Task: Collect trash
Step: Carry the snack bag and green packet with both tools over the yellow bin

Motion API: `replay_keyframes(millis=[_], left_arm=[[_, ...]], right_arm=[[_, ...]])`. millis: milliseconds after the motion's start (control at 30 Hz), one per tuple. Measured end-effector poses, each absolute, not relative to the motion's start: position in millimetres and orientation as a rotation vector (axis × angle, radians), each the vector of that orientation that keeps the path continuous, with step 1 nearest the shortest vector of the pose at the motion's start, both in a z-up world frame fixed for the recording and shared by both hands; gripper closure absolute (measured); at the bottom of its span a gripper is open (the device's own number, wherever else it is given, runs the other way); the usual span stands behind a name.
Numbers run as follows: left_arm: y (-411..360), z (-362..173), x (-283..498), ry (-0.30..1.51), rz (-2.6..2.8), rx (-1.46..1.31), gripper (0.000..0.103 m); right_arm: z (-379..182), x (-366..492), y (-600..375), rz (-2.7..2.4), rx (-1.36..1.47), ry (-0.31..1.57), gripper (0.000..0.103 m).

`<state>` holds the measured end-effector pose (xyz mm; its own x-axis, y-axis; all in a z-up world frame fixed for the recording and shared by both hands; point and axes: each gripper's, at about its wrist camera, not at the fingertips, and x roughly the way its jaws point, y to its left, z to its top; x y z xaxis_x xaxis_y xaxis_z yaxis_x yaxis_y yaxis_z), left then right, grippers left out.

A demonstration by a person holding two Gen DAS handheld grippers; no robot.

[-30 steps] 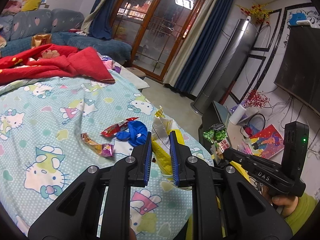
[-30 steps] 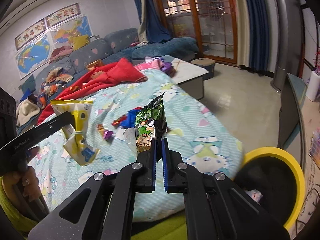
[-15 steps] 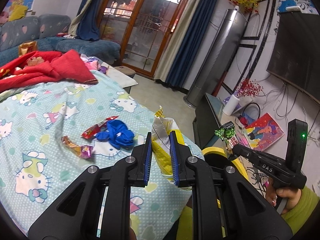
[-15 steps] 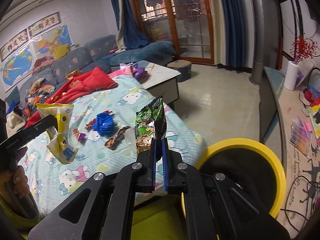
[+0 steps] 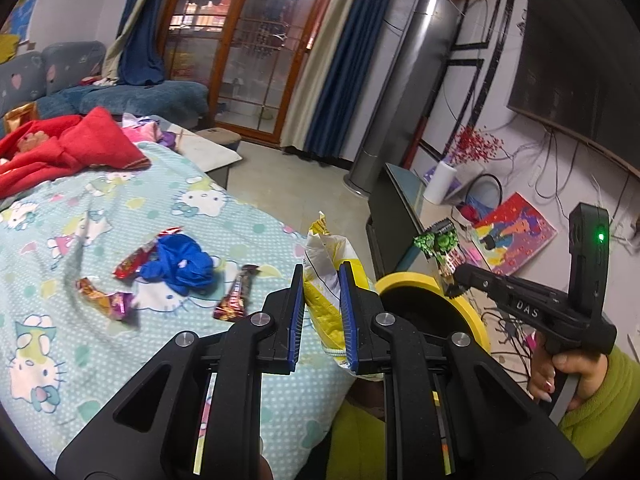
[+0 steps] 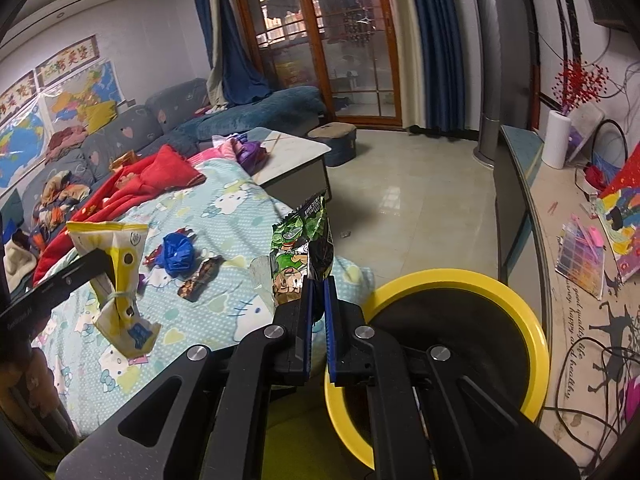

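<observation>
Pinching a yellow snack bag (image 5: 326, 280), the left gripper (image 5: 322, 316) hangs over the bed (image 5: 80, 344) edge, beside the yellow-rimmed bin (image 6: 520, 292). Right gripper (image 6: 317, 328) clamps a green wrapper (image 6: 304, 248) next to the bin rim. Blue bag (image 5: 180, 260) and candy wrappers (image 5: 236, 296) lie on the bed.

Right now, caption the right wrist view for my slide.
Right tool holds green snack bag beside yellow-rimmed bin.
</observation>
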<state>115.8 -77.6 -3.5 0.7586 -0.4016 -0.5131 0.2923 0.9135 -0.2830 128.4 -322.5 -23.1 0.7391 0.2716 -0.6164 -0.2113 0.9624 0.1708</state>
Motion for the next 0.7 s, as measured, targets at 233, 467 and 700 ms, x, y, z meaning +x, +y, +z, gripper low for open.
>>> replay_keyframes(millis=[233, 467, 700], left_arm=[[-94.8, -7.7, 118.6, 0.612, -0.419, -0.158, 0.092], [-115.0, -9.8, 121.4, 0.62, -0.465, -0.127, 0.092], [-134.6, -15.4, 129.5, 0.635, -0.504, -0.106, 0.092]], right_arm=[[-29.9, 129.3, -339.9, 0.211, 0.097, 0.704, 0.097], [-33.8, 129.9, -352.9, 0.169, 0.104, 0.711, 0.097], [-38.6, 133.7, -367.3, 0.131, 0.125, 0.721, 0.097]])
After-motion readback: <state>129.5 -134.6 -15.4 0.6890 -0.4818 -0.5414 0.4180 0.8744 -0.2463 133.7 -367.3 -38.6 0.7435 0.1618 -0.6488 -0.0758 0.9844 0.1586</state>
